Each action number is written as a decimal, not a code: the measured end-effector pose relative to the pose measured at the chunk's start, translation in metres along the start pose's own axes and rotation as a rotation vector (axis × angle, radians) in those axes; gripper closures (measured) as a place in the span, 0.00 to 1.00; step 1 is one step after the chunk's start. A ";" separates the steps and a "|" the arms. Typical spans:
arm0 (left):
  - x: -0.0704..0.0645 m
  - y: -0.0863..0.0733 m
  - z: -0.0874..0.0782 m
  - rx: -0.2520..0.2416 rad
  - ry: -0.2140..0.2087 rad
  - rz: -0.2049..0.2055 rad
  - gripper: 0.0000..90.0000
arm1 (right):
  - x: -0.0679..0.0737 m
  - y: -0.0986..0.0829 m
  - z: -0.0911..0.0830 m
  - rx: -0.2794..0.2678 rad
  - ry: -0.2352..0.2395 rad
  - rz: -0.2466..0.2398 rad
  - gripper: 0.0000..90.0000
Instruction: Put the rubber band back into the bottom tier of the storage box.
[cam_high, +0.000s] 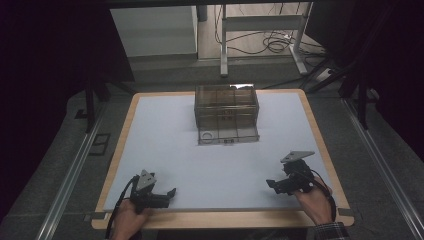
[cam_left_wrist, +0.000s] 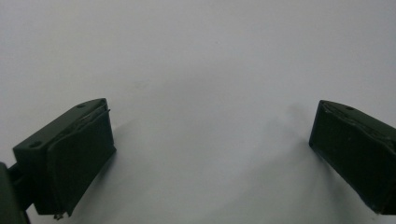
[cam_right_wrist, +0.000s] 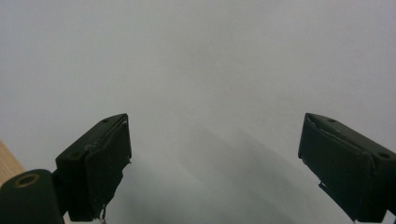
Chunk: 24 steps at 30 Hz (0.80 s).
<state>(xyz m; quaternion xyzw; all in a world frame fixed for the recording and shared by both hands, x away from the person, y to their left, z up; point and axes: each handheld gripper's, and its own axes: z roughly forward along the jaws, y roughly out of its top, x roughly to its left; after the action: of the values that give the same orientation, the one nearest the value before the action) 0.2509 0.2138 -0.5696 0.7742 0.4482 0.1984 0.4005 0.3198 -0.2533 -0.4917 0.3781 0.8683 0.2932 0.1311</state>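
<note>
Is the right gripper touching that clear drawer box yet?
Apart. The high view shows the right gripper near the table's front edge, with bare white surface between it and the clear drawer box farther back.

My left hand-held gripper (cam_high: 162, 195) sits at the near left edge of the tabletop (cam_high: 165, 150), my right hand-held gripper (cam_high: 280, 184) at the near right. The drawer box (cam_high: 226, 112) stands well ahead, between them, its bottom drawer (cam_high: 228, 135) pulled toward me.
</note>
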 end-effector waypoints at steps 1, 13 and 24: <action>0.000 0.000 0.000 0.000 0.000 0.000 0.00 | 0.000 -0.001 -0.001 0.000 0.000 0.006 0.11; 0.000 0.000 0.000 0.000 0.000 0.000 0.00 | -0.006 -0.016 -0.014 -0.004 -0.016 0.024 0.11; 0.000 0.000 0.000 0.000 0.000 0.000 0.00 | -0.013 -0.032 -0.024 0.002 -0.039 0.043 0.11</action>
<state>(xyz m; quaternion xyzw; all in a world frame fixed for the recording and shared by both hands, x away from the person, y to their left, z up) 0.2509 0.2138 -0.5696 0.7740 0.4483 0.1985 0.4006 0.2992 -0.2898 -0.4922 0.4026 0.8574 0.2876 0.1414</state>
